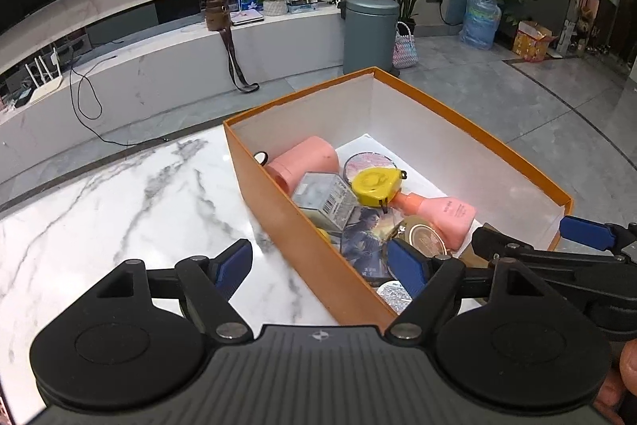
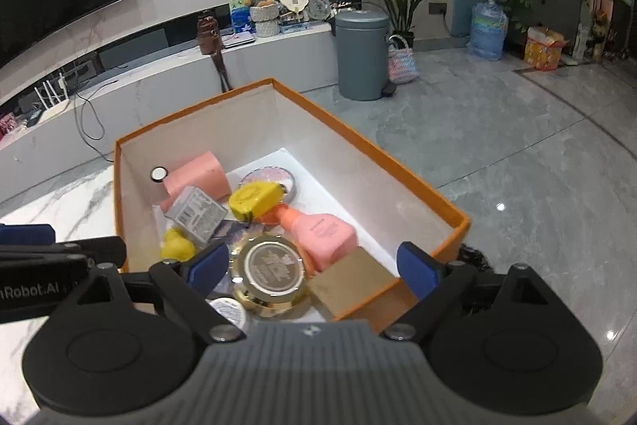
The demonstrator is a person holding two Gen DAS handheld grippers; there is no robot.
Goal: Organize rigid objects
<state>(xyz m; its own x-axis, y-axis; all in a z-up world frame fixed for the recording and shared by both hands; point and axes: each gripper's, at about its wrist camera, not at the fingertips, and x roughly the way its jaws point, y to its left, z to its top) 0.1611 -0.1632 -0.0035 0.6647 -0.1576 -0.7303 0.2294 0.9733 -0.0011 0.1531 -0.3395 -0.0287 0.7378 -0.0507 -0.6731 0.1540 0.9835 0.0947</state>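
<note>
The orange box (image 2: 450,226) sits mid-frame on the marble tabletop (image 1: 99,210), stuffed with a yellow tape measure (image 2: 254,200), pink bottle (image 2: 322,232) and gold tin (image 2: 270,267). Both the left gripper (image 1: 322,265) and right gripper (image 2: 314,265) are spread wide along the bottom of the frame, gripping nothing.

orange box (image 2: 450,216) lies open: its 1 o'clock half bare, the 7 o'clock half cluttered with gold tin (image 2: 272,271), pink bottle (image 2: 326,234), tape measure (image 2: 254,201)

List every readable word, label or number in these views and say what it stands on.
"nRobot.AI": cut off at the frame's left edge, on the left hand-held gripper, seen in the right wrist view.
Barcode box: print too small.
Pink bottle, gold round tin: text blurred, unreadable.
</note>
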